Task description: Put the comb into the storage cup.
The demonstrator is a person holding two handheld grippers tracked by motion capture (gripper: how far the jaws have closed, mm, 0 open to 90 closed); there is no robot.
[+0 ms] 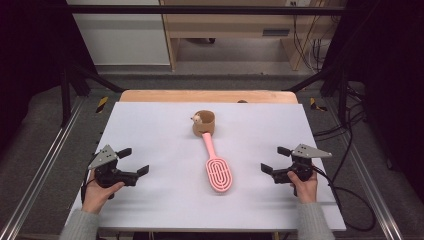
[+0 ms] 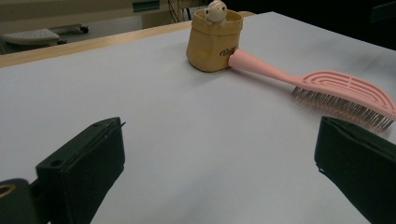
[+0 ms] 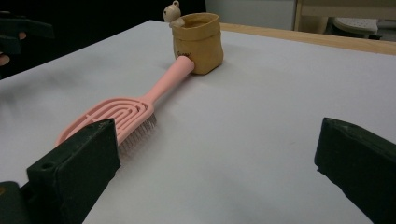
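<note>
Two grippers rest on the white table [image 1: 150, 200] in the high view: the left gripper [image 1: 136, 161] and right gripper [image 1: 275, 160], both spread wide and empty, flank a pink hairbrush [image 1: 217, 167]. Its long axis runs front to back, handle end touching the tan pouch [image 1: 204, 124].

Left gripper view: bristles face down, the handle points at the pouch.

Right gripper view: the brush head lies nearest, just beside one jaw.

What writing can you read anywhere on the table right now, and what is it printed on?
Small dark print on the tan pouch, just above the pink hairbrush handle tip: too blurred to read.
Same print in the right gripper view, partly hidden by the handle: unreadable.
Nothing else on the table carries legible text.
</note>
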